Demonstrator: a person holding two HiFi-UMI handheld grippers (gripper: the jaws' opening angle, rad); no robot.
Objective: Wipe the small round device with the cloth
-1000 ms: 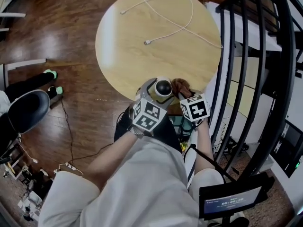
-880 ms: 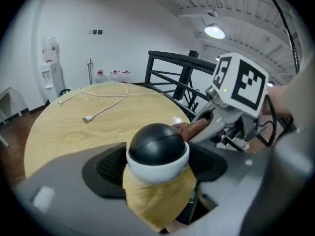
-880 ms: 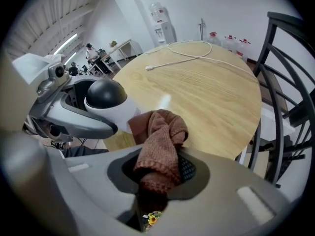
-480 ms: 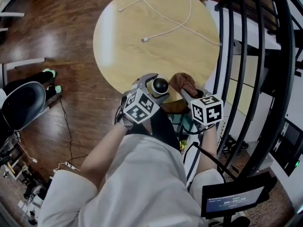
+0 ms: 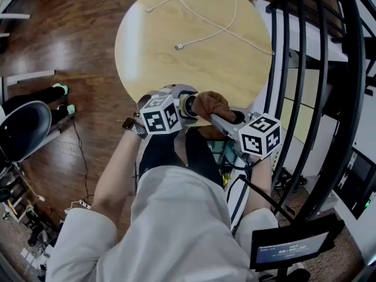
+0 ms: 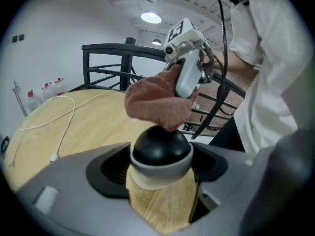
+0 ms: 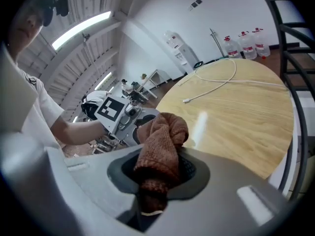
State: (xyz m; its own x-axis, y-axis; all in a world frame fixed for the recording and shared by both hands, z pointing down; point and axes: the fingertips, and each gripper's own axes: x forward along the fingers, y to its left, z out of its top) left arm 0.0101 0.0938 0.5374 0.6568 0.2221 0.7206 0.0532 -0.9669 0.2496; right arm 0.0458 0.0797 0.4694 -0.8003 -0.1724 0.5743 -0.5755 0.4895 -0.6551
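The round wooden table (image 5: pixel 194 63) lies under both grippers, at its near edge. The left gripper (image 6: pixel 162 168) has its jaws clamped on the sides of the device (image 6: pixel 161 154). They have just opened a tiny bit, with the device between them, held above the table. The right gripper (image 7: pixel 157 176) has its jaws shut on the brown cloth (image 7: pixel 160 151).

The cloth bunches out past the right fingers and seems to touch the device's black top. So the device sits just ahead of the right fingers. It is round with no long side, and its dome faces the cloth. The right hand should do the rubbing.

A white cable (image 5: pixel 205 16) lies well beyond both fingers. No brand or words can be read.
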